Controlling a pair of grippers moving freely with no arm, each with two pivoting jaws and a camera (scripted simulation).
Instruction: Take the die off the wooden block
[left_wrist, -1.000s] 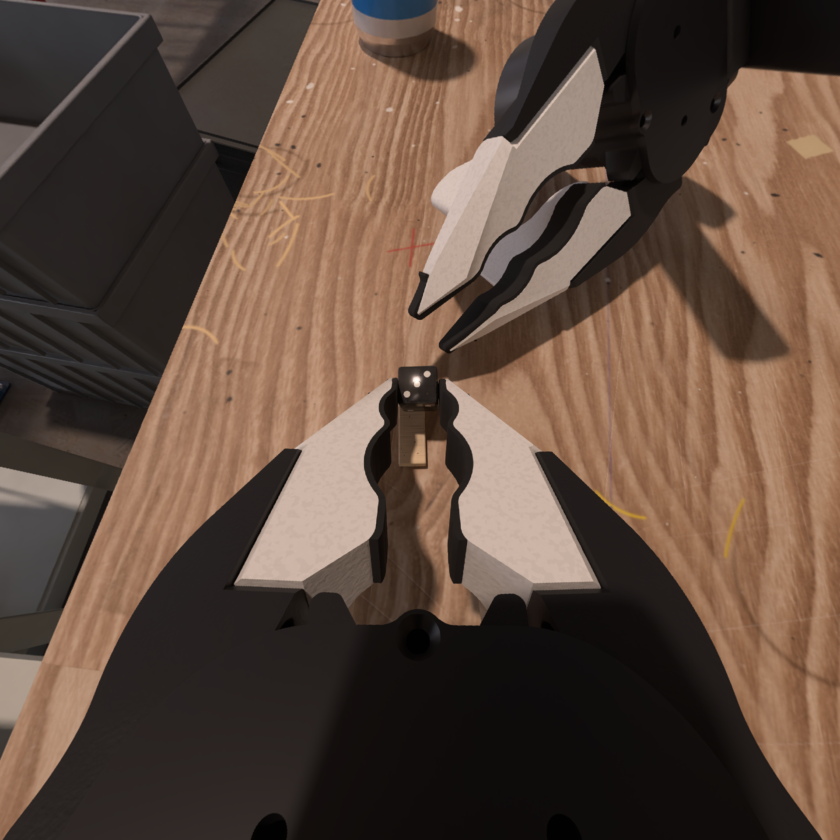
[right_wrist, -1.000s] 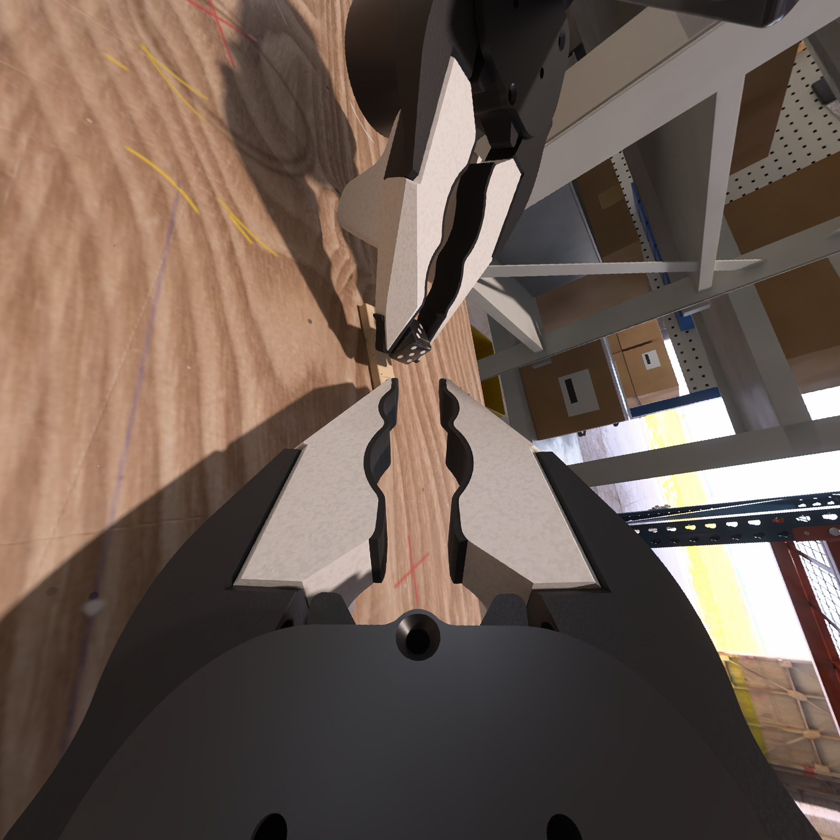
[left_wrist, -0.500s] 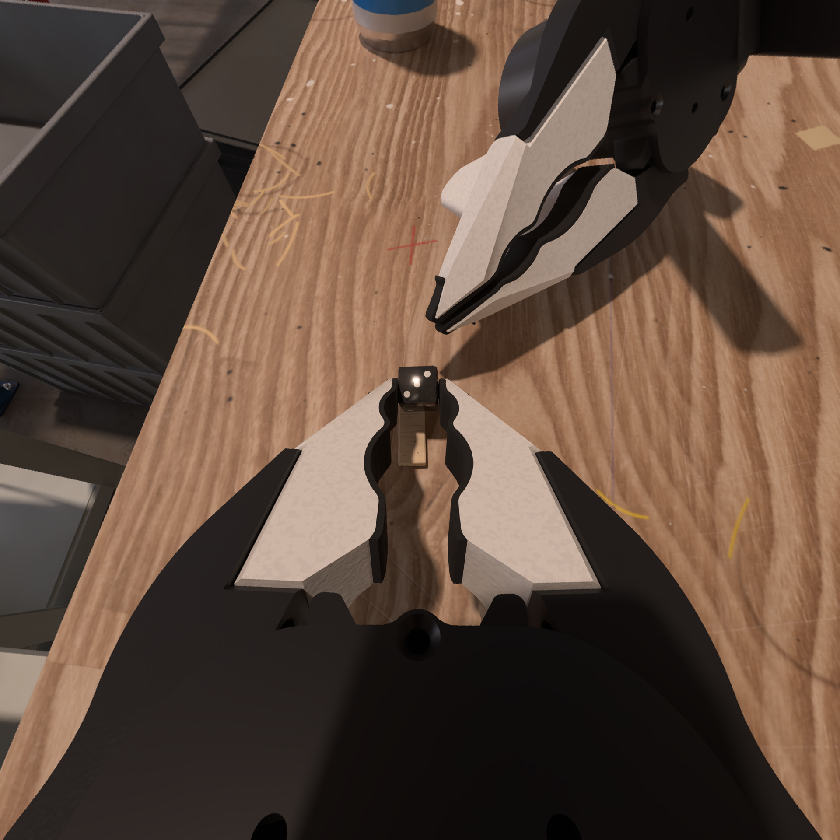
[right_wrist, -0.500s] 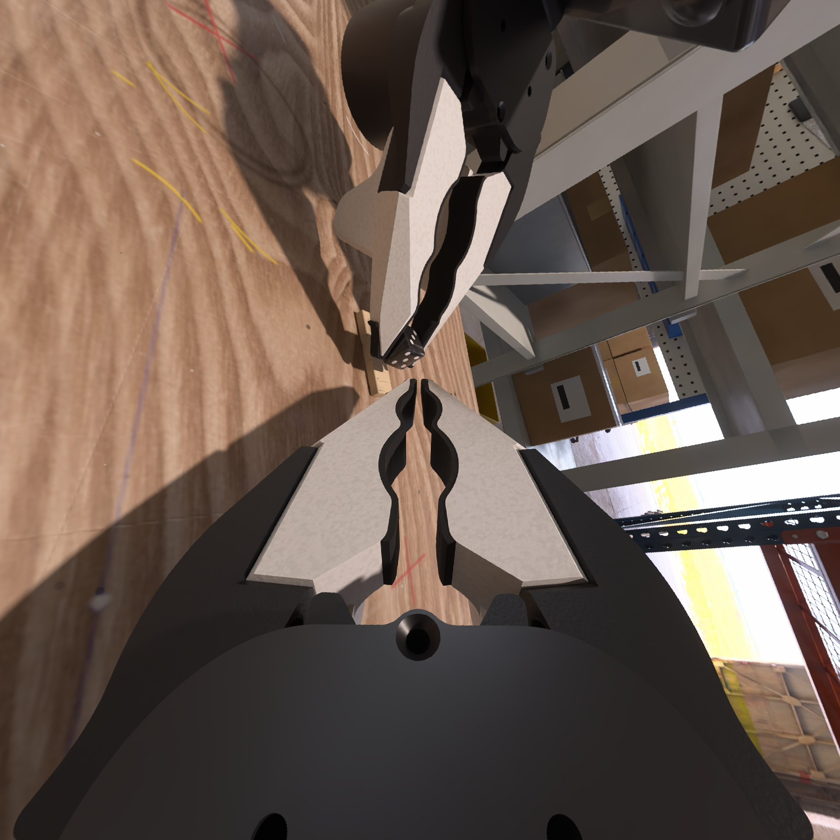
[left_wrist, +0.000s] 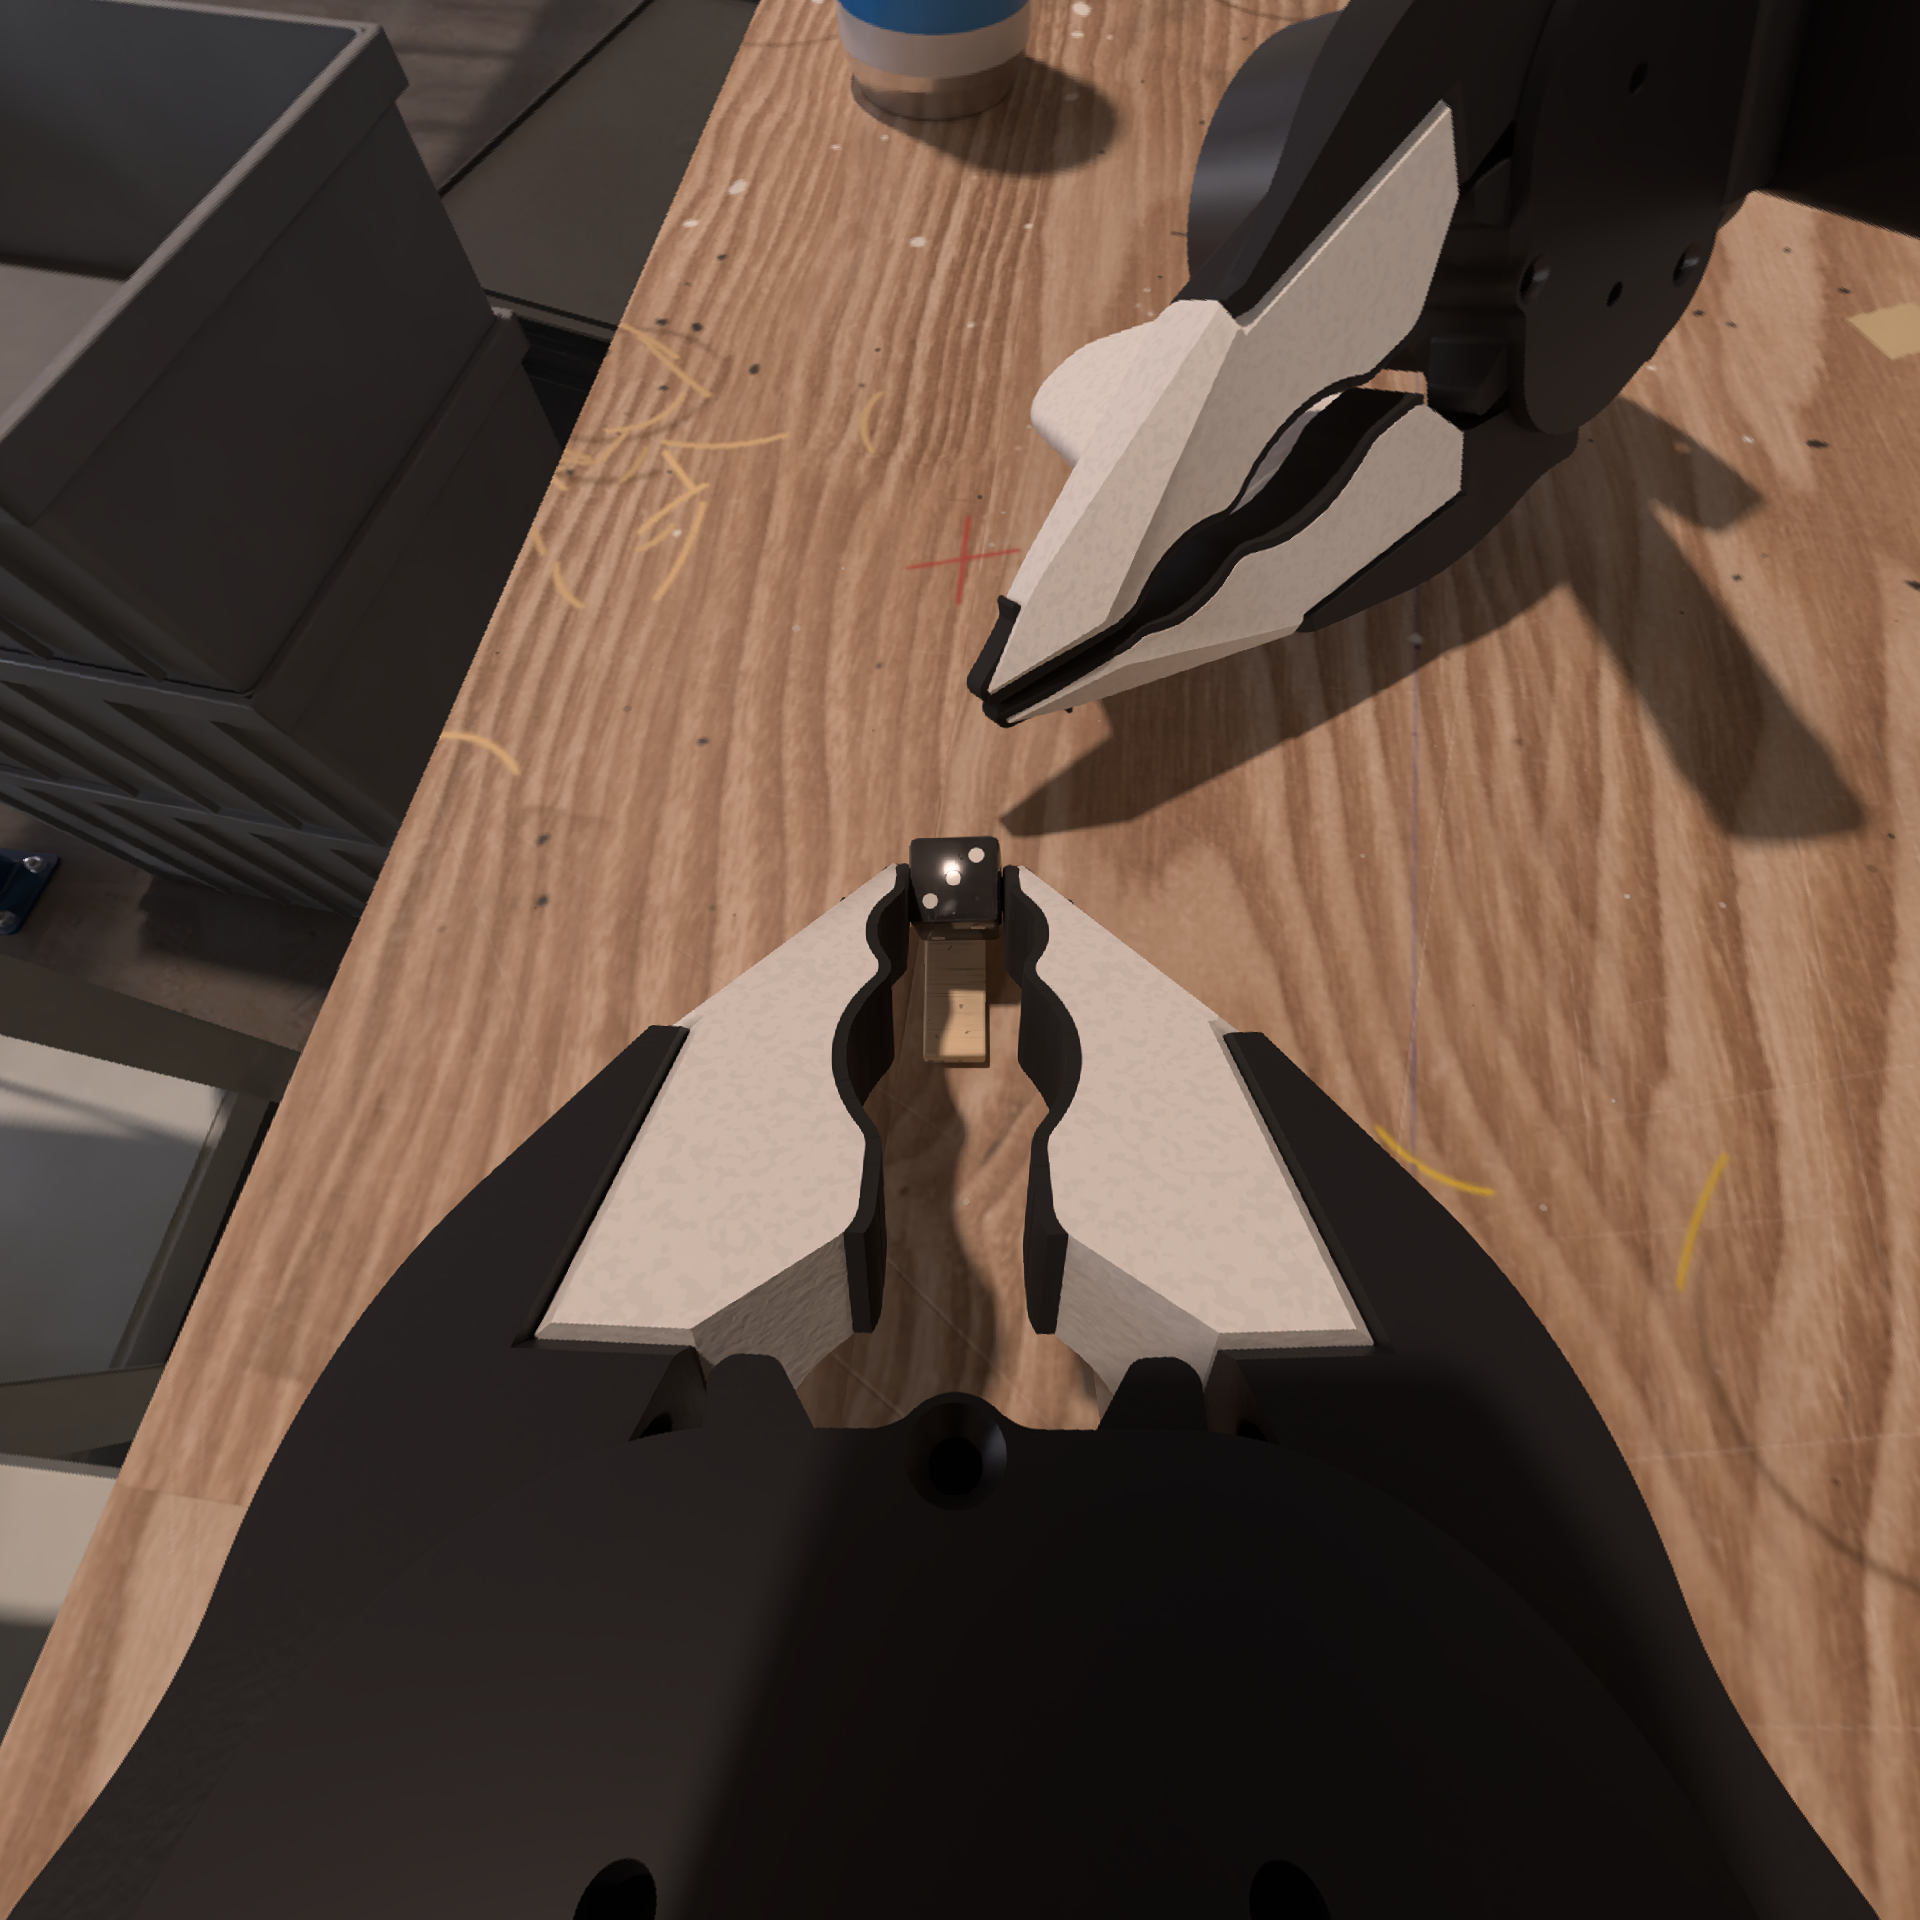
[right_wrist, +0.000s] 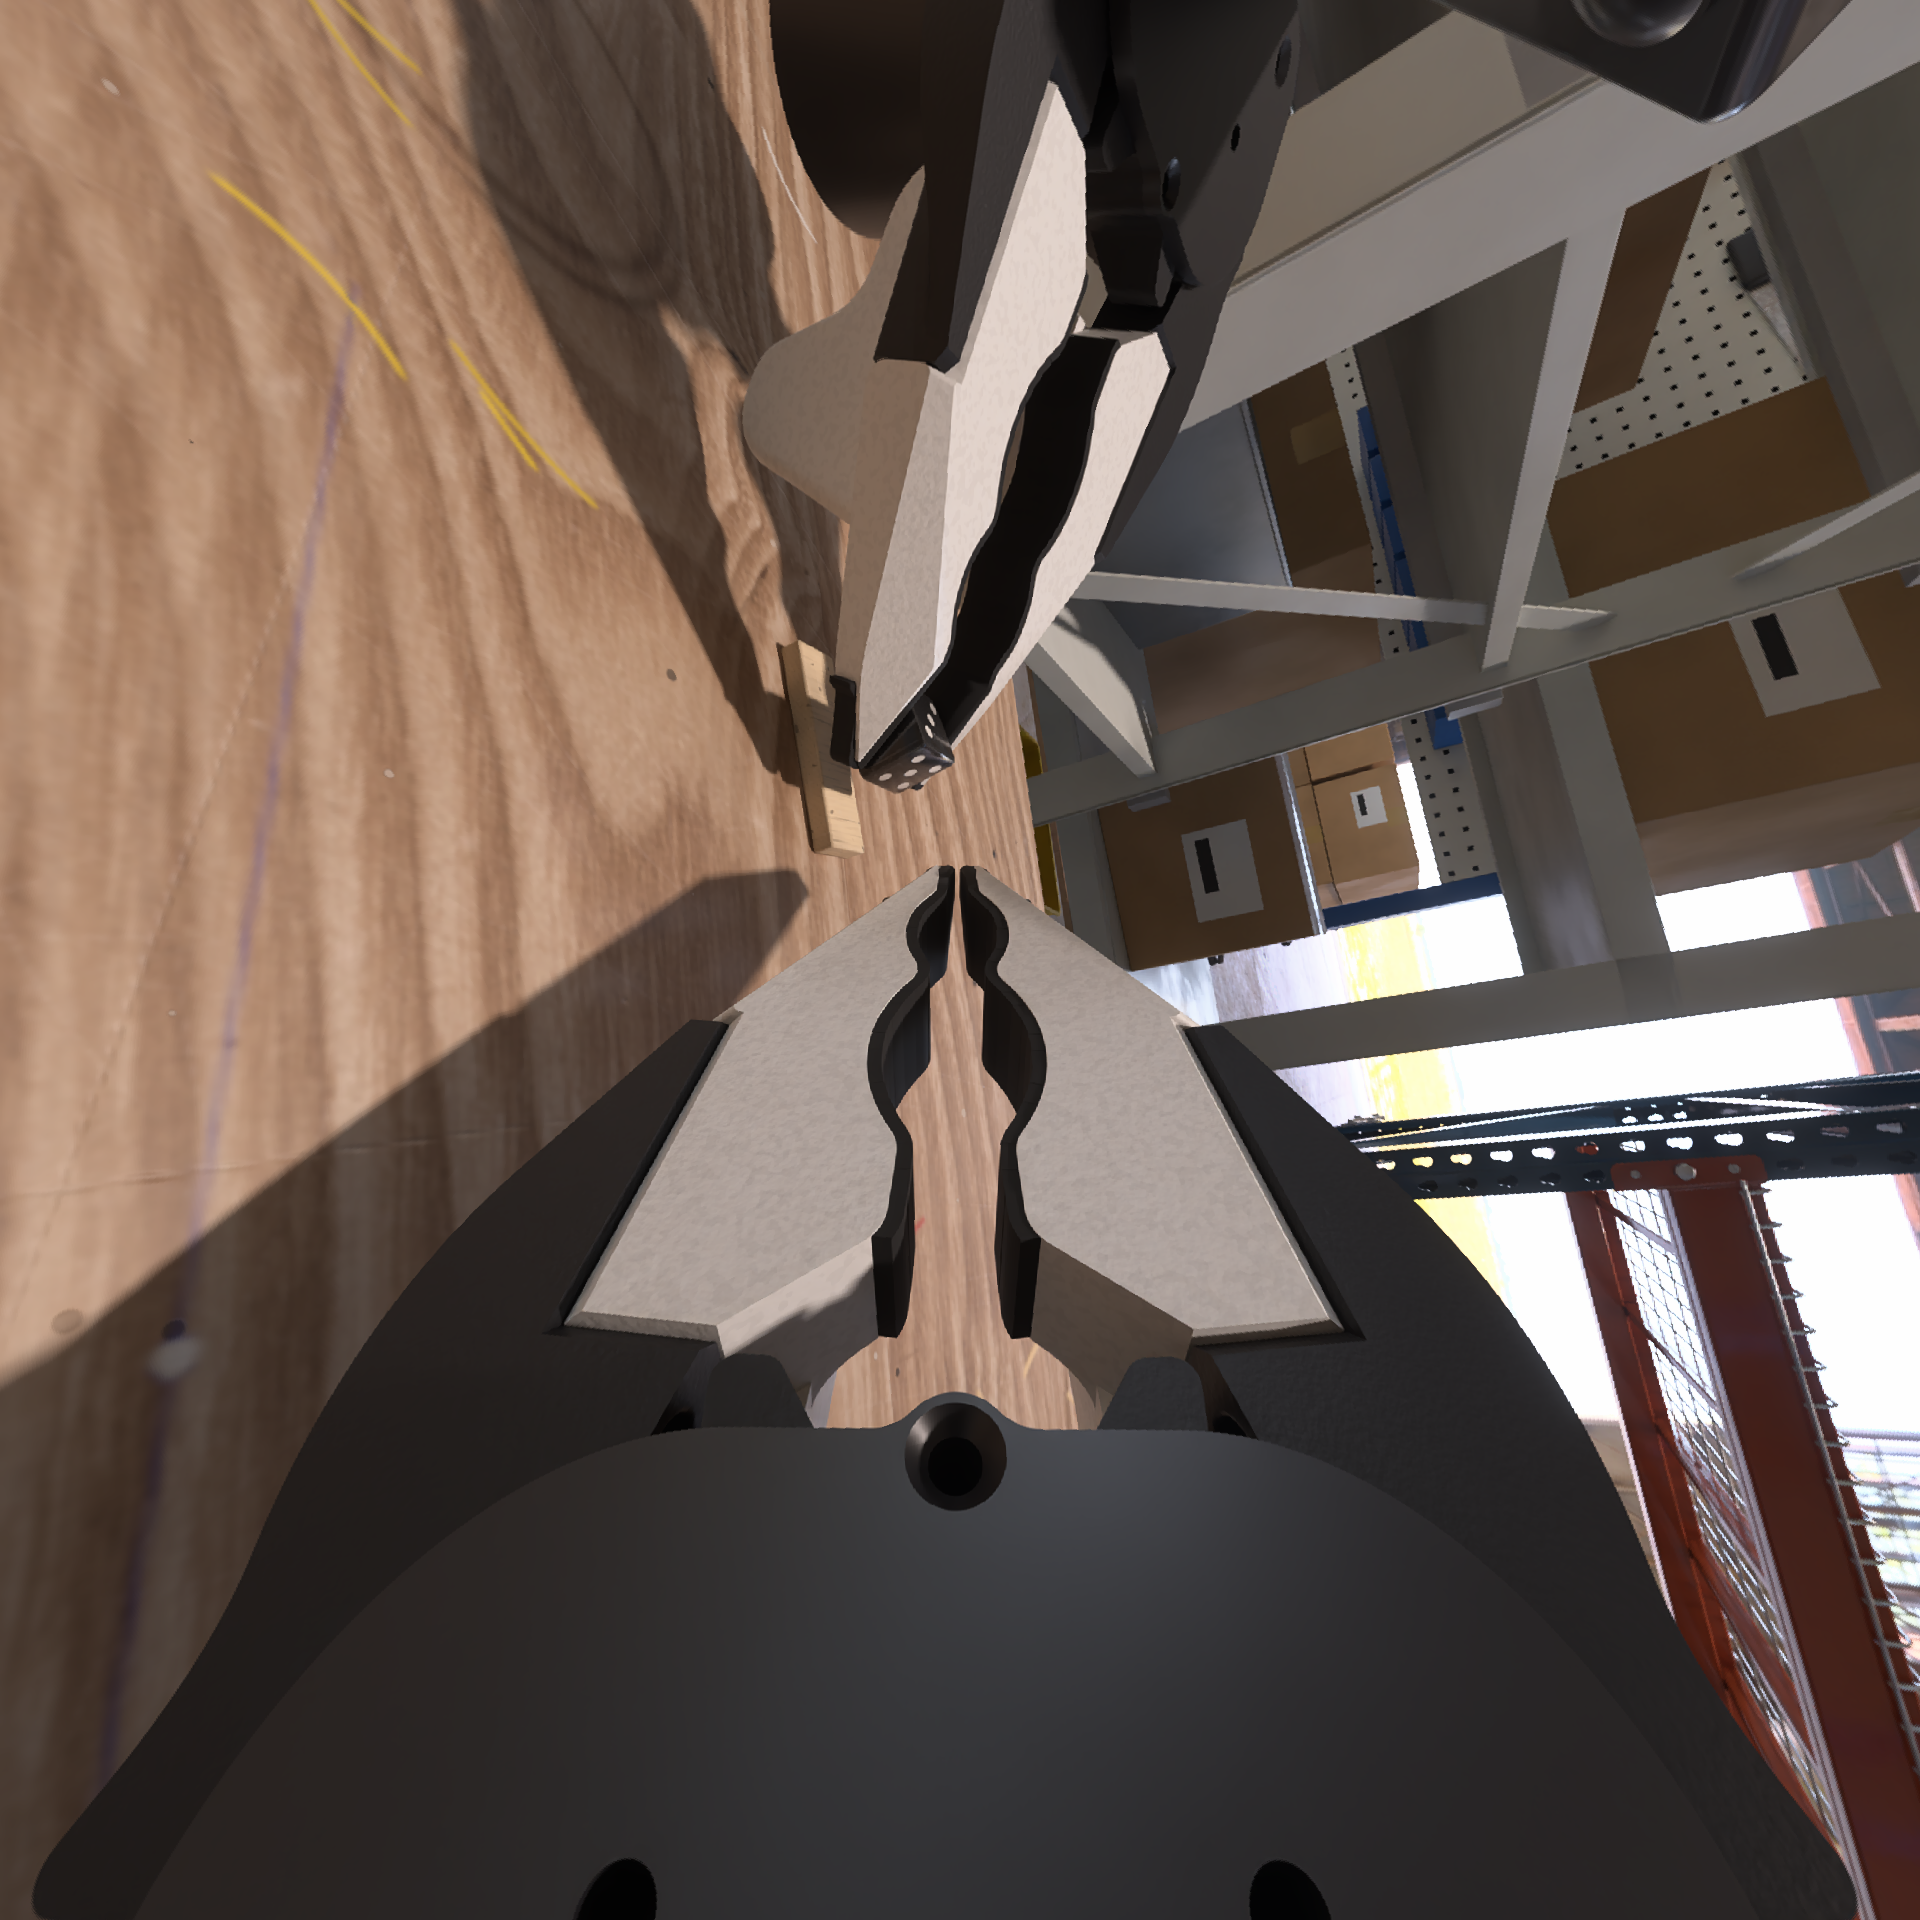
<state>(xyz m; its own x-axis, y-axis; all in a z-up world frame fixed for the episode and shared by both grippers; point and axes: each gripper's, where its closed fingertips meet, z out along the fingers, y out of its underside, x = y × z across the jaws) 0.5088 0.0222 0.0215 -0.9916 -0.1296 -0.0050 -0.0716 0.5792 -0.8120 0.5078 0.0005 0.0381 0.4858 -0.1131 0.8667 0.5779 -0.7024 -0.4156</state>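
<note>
A small black die with white pips sits between the fingertips of my left gripper, which is shut on it. Just under it lies the small wooden block on the wooden table. I cannot tell whether the die touches the block. My right gripper hovers beyond the die, shut and empty, pointing at it. In the right wrist view my right gripper is shut a short way from the die, the block and the left gripper.
A blue and white cup stands at the table's far end. Dark grey bins stand off the table's left edge. A red cross mark is on the table. Shelving with cardboard boxes stands beyond the table.
My right gripper has closed from open to shut and drawn back a little from the die. My left gripper and the die have not moved.
</note>
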